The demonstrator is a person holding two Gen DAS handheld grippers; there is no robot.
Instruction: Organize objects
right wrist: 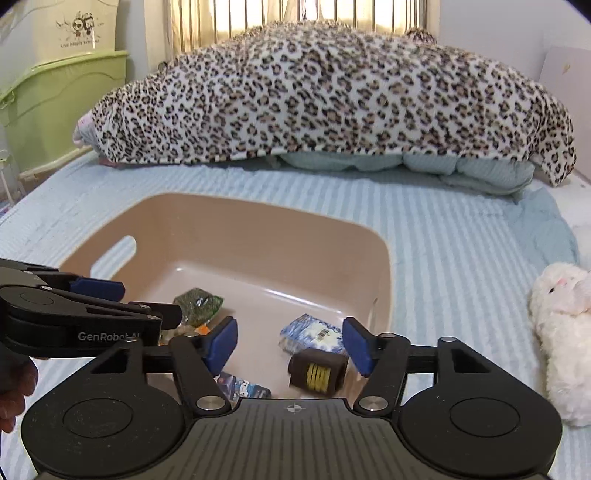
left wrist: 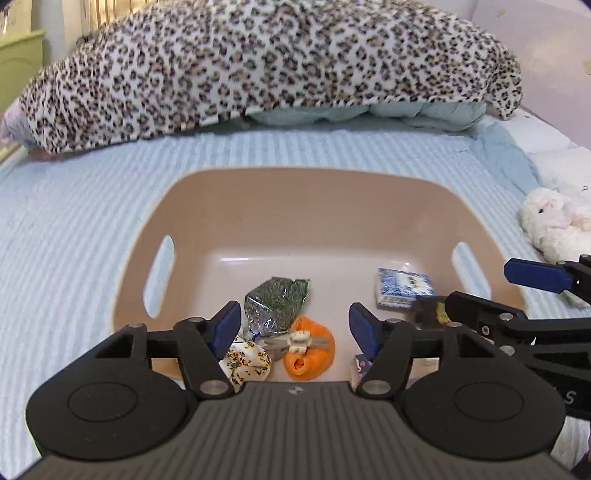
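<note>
Right wrist view shows both grippers, left gripper [right wrist: 110, 295] and right gripper [right wrist: 290, 341], wide open and empty over the basket [right wrist: 258, 236], so the plush toy [right wrist: 561, 332] beside it may get overlooked.

read "genrobot ai" in white letters on the side of the left gripper [right wrist: 110, 301]. made out "live happy ever" under a little cartoon on the pale bin [right wrist: 79, 27]. words on the blue packs too small to read.
</note>
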